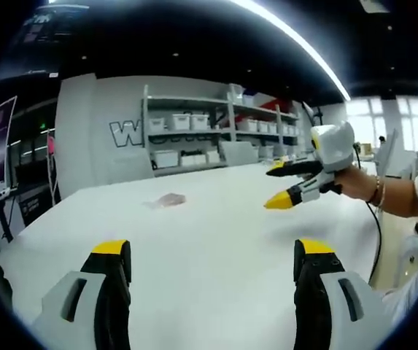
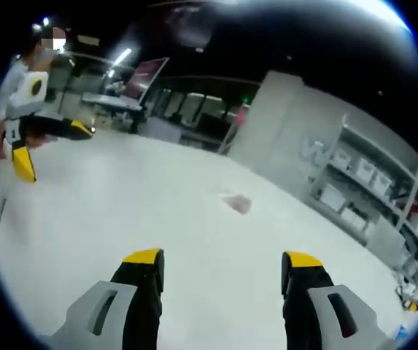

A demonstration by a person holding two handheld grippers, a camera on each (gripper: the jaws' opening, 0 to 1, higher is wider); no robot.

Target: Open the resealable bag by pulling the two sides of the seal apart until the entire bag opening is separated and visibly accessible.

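The resealable bag [image 1: 167,199] [image 2: 236,203] lies flat on the white tabletop [image 1: 216,240] [image 2: 121,211] — small, clear and pinkish, with nothing touching it. The left gripper [image 1: 212,251] hangs above the tabletop well short of the bag, jaws spread wide with nothing between them. The right gripper [image 2: 223,261] is also well short of the bag, jaws spread and empty; in the left gripper view it comes in to the right of the bag [image 1: 285,186], held in a person's hand [image 1: 354,179]. Behind the bag, past the tabletop's far edge, stand shelves [image 1: 216,124] of white bins — against a grey wall.
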